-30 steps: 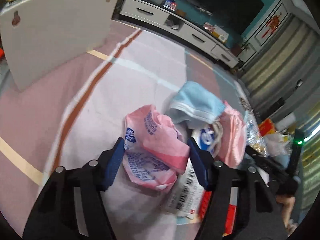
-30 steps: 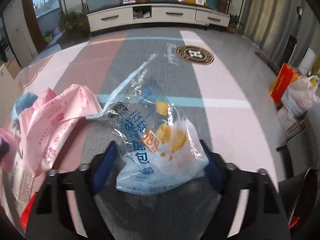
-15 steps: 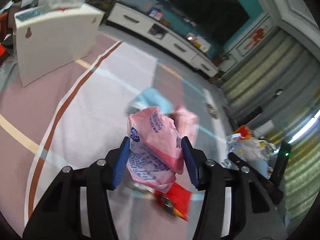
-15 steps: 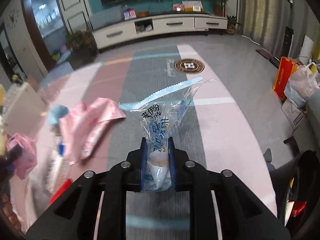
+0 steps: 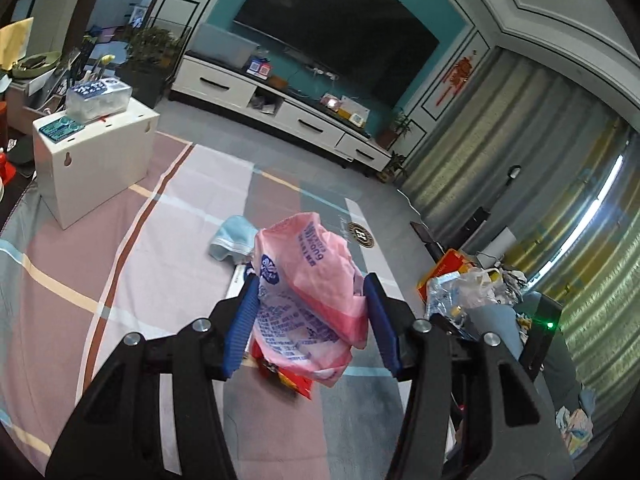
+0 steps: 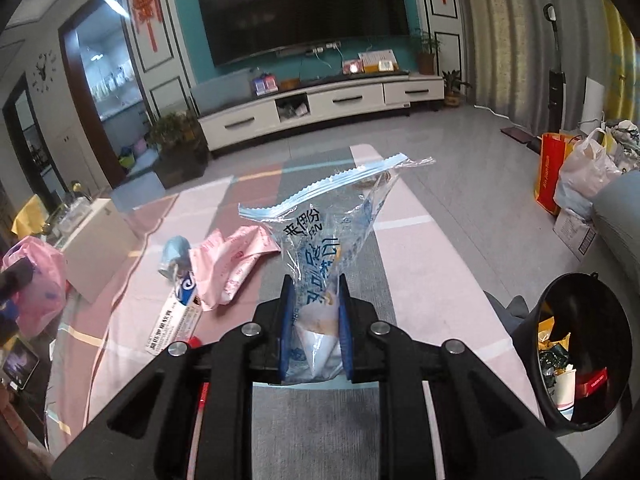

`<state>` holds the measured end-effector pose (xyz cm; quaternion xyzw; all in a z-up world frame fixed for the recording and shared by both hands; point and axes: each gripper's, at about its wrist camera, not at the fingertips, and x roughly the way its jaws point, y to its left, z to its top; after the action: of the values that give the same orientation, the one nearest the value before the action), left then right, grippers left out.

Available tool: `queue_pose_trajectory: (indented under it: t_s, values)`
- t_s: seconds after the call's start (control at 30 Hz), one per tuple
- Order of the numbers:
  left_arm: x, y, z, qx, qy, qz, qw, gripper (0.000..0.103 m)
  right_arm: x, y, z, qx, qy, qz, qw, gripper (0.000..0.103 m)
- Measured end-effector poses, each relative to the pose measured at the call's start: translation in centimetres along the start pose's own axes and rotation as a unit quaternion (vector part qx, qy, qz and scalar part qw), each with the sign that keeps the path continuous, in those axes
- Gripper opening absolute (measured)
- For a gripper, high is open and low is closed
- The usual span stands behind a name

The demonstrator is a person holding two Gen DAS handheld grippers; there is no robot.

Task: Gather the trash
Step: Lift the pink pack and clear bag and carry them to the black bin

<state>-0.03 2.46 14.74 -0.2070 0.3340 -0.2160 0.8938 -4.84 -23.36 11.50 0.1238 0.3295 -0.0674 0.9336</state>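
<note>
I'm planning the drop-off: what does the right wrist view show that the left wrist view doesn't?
Only the right wrist view: the black trash bin, partly filled, and the right hand-held gripper shut on a clear printed bag.
Only the left wrist view: the left hand-held gripper clamping a pink plastic bag up close.
Both: the blue cloth, white TV cabinet and striped mat.

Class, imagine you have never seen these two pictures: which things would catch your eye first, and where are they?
A crumpled pink wrapper fills the middle of the left view, clamped in the left gripper. In the right view, the right gripper pinches a clear blue-printed bag that fans upward. A black bin with trash inside sits at the lower right.
</note>
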Motion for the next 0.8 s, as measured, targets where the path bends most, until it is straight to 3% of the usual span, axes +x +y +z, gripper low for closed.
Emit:
queue_pose_trajectory:
  t_s: [0.2,0.4,0.8]
  values:
    - [-0.8,-1.5,-0.5,0.018,-0.005,-0.001,0.9998,0.054,-1.6,0.6,-0.1,-0.007,-0.008,0.027,1.000,0.021]
    - [-1.3,-2.6,-1.1,0.040,-0.014,0.001,0.9991,0.055,-3.3,1.3,-0.2,-0.026,-0.029,0.015,0.999,0.021]
    - [0.3,-5.8,-3.5,0.101,0.018,0.001,0.9947,0.055,-5.7,1.2,-0.3,-0.037,-0.054,-0.001,0.998,0.021]
